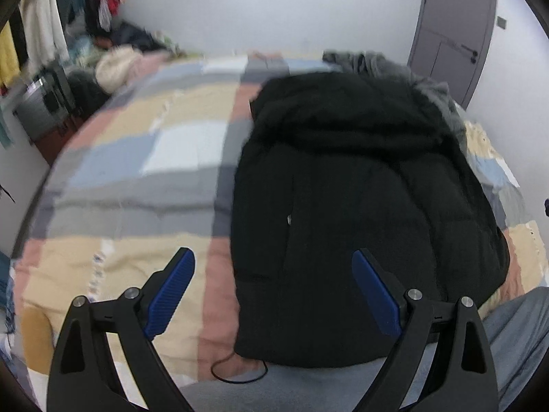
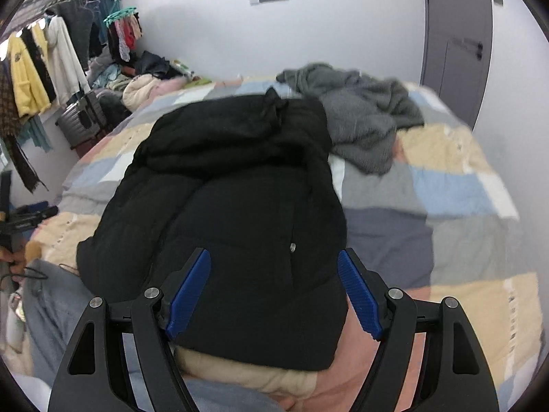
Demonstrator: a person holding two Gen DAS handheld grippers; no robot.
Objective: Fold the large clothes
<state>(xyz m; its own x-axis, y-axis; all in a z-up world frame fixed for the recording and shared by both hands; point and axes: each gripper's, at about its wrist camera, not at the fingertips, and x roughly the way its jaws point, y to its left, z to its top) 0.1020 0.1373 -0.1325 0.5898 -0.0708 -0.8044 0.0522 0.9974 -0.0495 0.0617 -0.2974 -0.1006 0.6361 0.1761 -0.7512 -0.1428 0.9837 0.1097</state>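
A black puffer jacket (image 1: 360, 206) lies on the patchwork bed cover (image 1: 144, 158), its sides folded in and its hood toward the far wall. My left gripper (image 1: 274, 257) hovers open above the jacket's near left edge, one blue pad (image 1: 168, 292) over the cover and the other over the jacket. In the right wrist view the same jacket (image 2: 240, 213) fills the middle. My right gripper (image 2: 274, 257) stands open above its near hem, with nothing between the pads.
A grey knitted garment (image 2: 360, 113) lies crumpled at the far right of the bed. A clothes rack (image 2: 41, 65), a suitcase (image 2: 82, 116) and a pile of clothes (image 2: 147, 75) stand at the left. A door (image 1: 453, 31) is at the far right. Grey trouser legs (image 1: 514, 326) and a thin black cable (image 1: 236, 374) sit at the near edge.
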